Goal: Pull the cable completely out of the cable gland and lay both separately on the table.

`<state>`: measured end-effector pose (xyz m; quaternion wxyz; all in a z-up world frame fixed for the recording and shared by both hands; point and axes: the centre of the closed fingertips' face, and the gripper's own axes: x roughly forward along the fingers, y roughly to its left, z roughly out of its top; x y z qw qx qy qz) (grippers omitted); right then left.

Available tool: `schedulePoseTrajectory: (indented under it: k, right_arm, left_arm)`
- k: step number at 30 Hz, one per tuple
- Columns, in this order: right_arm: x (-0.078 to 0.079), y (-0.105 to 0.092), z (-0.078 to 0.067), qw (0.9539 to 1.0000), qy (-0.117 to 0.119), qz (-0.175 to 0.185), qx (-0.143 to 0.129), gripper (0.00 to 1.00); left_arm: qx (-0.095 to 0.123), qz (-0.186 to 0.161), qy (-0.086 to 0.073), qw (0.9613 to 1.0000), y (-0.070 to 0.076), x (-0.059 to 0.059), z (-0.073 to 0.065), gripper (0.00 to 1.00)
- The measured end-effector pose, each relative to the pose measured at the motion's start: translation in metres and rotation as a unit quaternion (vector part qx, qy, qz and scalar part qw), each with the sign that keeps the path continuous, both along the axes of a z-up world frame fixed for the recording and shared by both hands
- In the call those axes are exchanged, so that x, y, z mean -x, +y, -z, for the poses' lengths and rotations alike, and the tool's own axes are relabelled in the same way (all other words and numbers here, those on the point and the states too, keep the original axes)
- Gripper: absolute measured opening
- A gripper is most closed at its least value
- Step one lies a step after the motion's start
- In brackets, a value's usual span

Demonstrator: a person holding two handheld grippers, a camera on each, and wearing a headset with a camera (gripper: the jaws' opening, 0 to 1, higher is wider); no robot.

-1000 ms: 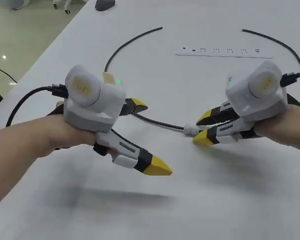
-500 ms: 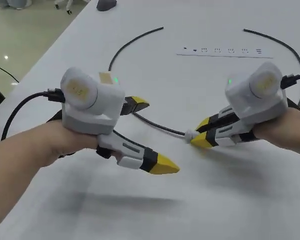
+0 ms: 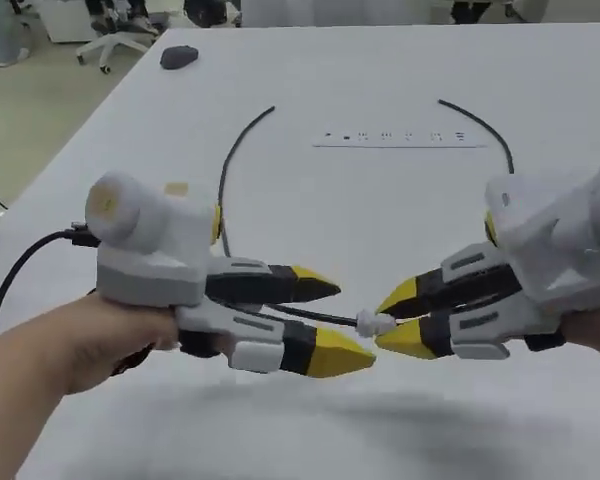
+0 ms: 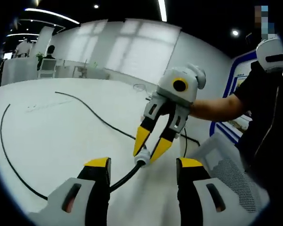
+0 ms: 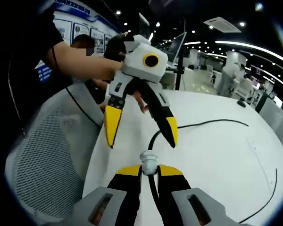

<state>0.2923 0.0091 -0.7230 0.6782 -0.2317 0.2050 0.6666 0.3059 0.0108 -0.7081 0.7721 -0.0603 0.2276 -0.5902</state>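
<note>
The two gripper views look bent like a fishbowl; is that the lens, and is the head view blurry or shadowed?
Left gripper view: yes, the lens bows the table and cable. Right gripper view: same bending, sharp on the white fitting. Head view: straight lines, a soft shadow on the table below the left gripper and right gripper, the right one slightly blurred.

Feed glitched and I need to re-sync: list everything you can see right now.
Table: one, white, under everything.
Cable: one traced, black, curving across the table, between the left jaws, into the gland; another black arc far right, maybe the same cable.
Cable gland: one, white, on the cable.
Power strip: one, white, table's far side.
Mouse-like object: one, dark, far left edge.
Mesh chair: one, grey, beside the table.
Left gripper: one, white-black-yellow, jaws open astride the cable.
Right gripper: one, same colours, jaws shut on the gland.
</note>
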Motion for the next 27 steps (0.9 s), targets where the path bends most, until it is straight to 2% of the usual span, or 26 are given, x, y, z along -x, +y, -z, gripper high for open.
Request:
schedulePoseTrajectory:
  k: [3, 5, 7, 11, 13, 17, 19, 20, 21, 25, 27]
  right_arm:
    - [0.01, -0.004, -0.015, 0.9997, -0.003, 0.011, -0.02, 0.07]
    - [0.014, -0.007, -0.02, 0.9996, -0.007, 0.018, -0.021, 0.07]
    - [0.016, -0.01, -0.022, 0.9992, -0.018, 0.026, -0.025, 0.07]
    - [0.021, -0.014, -0.022, 0.9989, -0.012, 0.034, -0.03, 0.07]
    - [0.025, -0.016, -0.022, 0.9989, -0.009, 0.035, -0.03, 0.07]
    - [0.03, -0.017, -0.024, 0.9987, 0.005, 0.034, -0.037, 0.07]
    - [0.031, -0.018, -0.023, 0.9987, 0.011, 0.033, -0.036, 0.07]
    - [0.031, -0.019, -0.023, 0.9988, 0.012, 0.033, -0.035, 0.07]
    - [0.031, -0.019, -0.022, 0.9989, 0.013, 0.031, -0.032, 0.07]
    - [0.03, -0.019, -0.02, 0.9992, 0.012, 0.027, -0.025, 0.07]
    - [0.03, -0.019, -0.02, 0.9986, 0.033, 0.029, -0.03, 0.08]
  left_arm:
    - [0.013, 0.019, 0.005, 0.9997, -0.009, 0.009, -0.005, 0.43]
    - [0.017, 0.036, 0.032, 0.9987, -0.017, 0.018, -0.006, 0.35]
    - [0.024, 0.046, 0.02, 0.9985, -0.022, 0.024, -0.012, 0.31]
    - [0.033, 0.058, 0.019, 0.9976, -0.026, 0.03, -0.018, 0.26]
    - [0.042, 0.07, 0.008, 0.9966, -0.029, 0.034, -0.023, 0.22]
    - [0.036, 0.073, 0.002, 0.9967, -0.031, 0.036, -0.02, 0.17]
    - [0.037, 0.074, 0.005, 0.9965, -0.032, 0.036, -0.019, 0.16]
    - [0.037, 0.075, 0.005, 0.9965, -0.033, 0.037, -0.018, 0.16]
    - [0.034, 0.079, -0.007, 0.9963, -0.034, 0.038, -0.017, 0.16]
    - [0.035, 0.079, -0.006, 0.9963, -0.033, 0.037, -0.016, 0.16]
    - [0.038, 0.078, -0.006, 0.9962, -0.033, 0.037, -0.016, 0.15]
